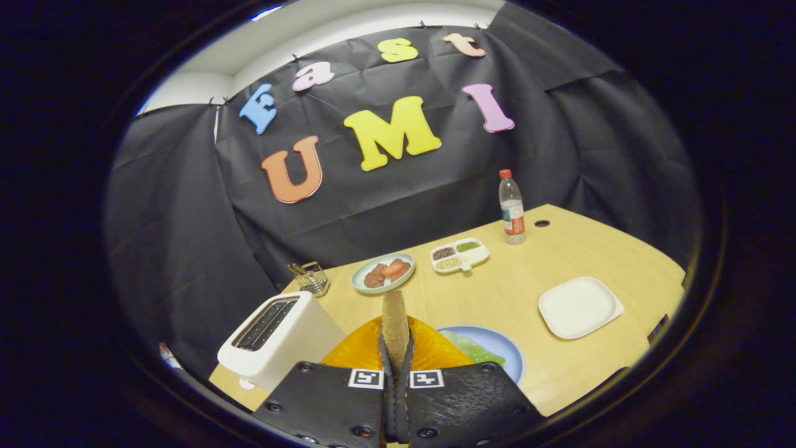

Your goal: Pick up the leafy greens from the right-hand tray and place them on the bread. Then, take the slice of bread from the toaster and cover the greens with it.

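Observation:
My gripper (396,341) is shut on a slice of bread (394,314), held upright and edge-on between the two fingers. It hangs above an orange plate (357,354) that lies just beneath and ahead of the fingers; what is on that plate is hidden by the gripper. To the right of the orange plate is a blue plate (505,350) with leafy greens (472,350) on its near side. The white toaster (273,339) stands to the left of the fingers, its slots showing dark.
Beyond the bread are a pale plate with meat and tomato pieces (382,272) and a divided white dish (459,255). A wire basket (311,278) stands behind the toaster, a water bottle (512,207) at the far edge, and a white square plate (578,307) on the right.

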A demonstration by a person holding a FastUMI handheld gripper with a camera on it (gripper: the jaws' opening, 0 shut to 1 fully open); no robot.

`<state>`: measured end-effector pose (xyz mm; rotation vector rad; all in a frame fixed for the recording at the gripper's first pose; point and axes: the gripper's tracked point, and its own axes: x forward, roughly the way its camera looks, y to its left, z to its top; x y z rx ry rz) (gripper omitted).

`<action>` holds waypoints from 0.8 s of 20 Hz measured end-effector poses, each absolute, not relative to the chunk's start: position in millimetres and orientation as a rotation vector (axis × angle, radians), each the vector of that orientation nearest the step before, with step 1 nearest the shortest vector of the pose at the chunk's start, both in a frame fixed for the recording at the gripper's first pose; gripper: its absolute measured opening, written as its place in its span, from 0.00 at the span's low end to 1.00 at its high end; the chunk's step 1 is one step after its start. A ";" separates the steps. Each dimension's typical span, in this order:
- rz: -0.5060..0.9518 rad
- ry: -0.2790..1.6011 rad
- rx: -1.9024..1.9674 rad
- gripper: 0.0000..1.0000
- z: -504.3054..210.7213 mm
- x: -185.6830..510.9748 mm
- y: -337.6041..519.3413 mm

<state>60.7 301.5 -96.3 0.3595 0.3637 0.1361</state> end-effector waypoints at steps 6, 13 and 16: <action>0.156 0.433 0.474 0.00 -131.1 61.7 311.6; 0.131 0.459 0.523 0.01 -155.6 69.6 293.4; 0.133 0.473 0.519 0.02 -163.6 69.5 290.5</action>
